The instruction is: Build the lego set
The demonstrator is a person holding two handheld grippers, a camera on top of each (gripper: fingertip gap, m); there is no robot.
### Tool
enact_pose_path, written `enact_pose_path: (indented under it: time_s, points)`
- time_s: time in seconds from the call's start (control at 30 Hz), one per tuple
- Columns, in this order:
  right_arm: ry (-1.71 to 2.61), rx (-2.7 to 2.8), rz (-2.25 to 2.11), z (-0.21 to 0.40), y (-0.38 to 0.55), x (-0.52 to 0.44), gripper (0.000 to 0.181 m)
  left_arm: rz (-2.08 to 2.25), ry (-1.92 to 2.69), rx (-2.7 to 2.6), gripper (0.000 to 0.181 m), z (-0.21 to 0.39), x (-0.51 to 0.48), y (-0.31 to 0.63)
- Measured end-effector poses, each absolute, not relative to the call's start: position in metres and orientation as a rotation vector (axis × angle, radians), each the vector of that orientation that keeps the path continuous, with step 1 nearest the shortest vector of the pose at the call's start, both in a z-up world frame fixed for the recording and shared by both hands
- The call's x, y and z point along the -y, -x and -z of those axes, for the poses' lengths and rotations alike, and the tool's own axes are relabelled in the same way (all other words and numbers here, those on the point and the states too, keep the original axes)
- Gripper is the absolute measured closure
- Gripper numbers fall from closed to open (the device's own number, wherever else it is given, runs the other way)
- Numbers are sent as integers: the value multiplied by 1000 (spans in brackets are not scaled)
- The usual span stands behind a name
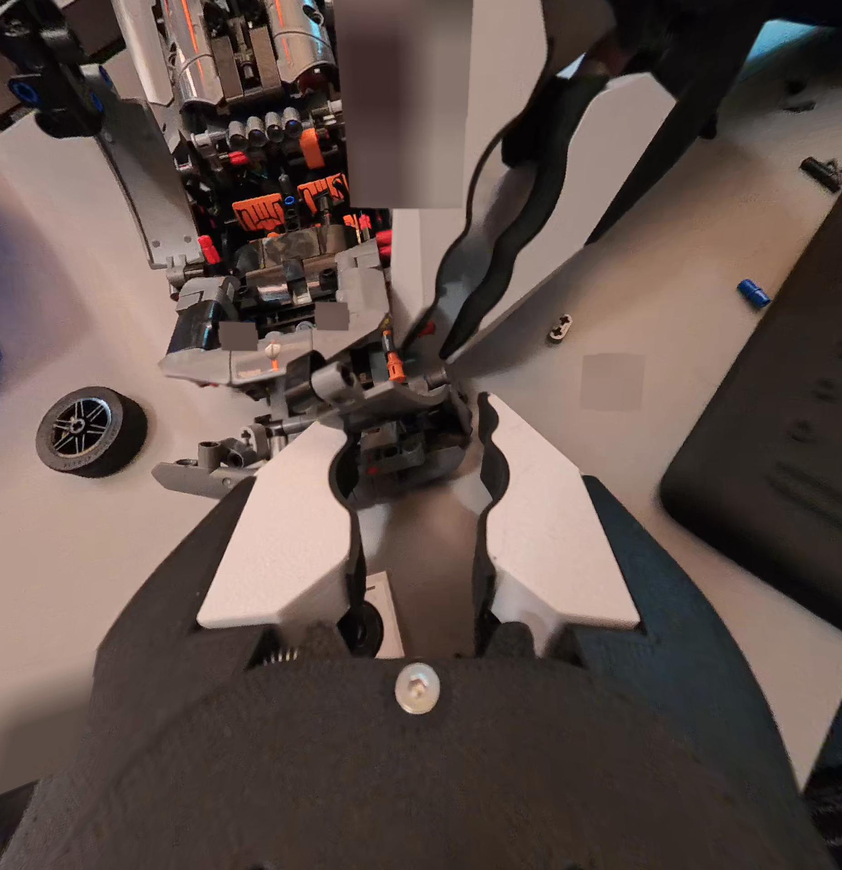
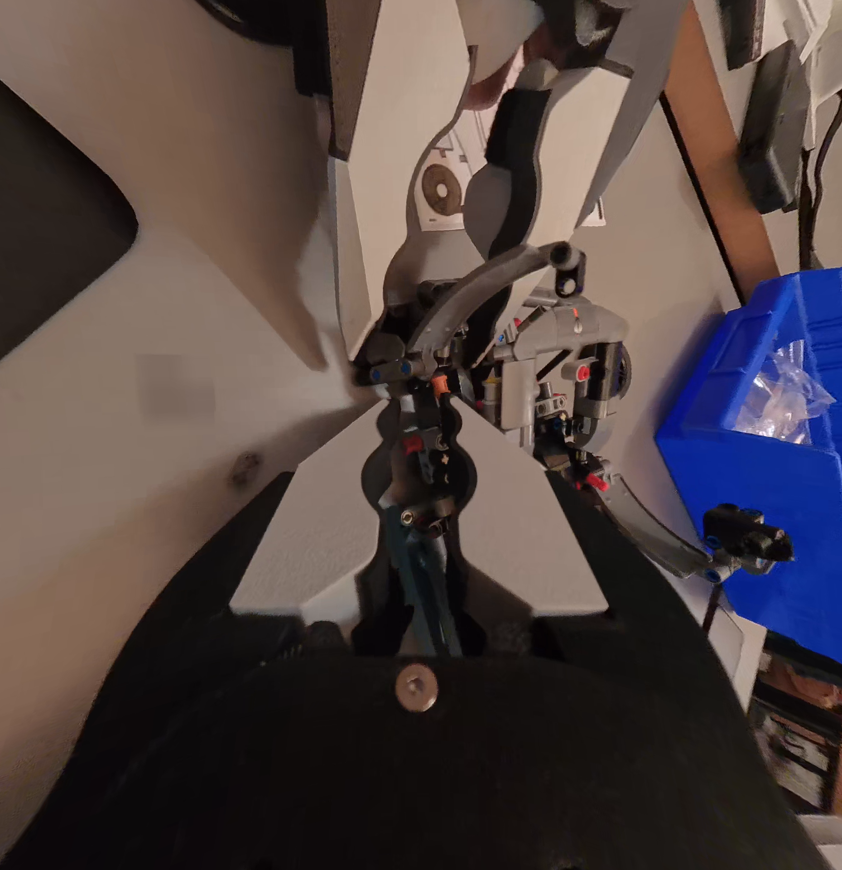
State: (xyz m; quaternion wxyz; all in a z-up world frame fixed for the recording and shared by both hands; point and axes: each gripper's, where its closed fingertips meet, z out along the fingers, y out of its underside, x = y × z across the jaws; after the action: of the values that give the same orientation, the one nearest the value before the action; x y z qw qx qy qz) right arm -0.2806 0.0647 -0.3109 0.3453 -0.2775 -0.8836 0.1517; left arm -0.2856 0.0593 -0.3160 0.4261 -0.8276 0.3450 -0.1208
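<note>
Model: the grey, black and orange brick-built car fills the upper centre of my left wrist view, its long axis running from frame top down to centre

Work spot: the grey front corner assembly at frame centre, with a small orange pin standing just above it

Left gripper: I have its jaws part open around that front corner, pads on either side; I cannot tell if they truly press it

Right gripper: jaws nearly closed on dark beams of the same corner, and the orange pin sits just past my tips; in the left view it enters from upper right

Key relation: I judge the pin lies straight ahead of the right tips, so the right is nearer

Loose parts: black tyre with spoked wheel at left, small blue pin at right

Bin: blue plastic bin at right edge
</note>
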Motion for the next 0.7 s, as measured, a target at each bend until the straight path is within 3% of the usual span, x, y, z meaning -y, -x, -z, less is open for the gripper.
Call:
enact_pose_path:
  time_s: [0.23, 0.53, 0.7]
  points:
    - [704, 2315, -306, 313, 278, -72, 163, 271, 2089, -919, 133, 323, -67, 282]
    - [900, 2332, -582, 303, 265, -84, 164, 332, 2093, -921, 139, 322, -71, 273]
    - [902, 2313, -530, 308, 270, -88, 176, 367, 2094, -919, 146, 321, -74, 270]
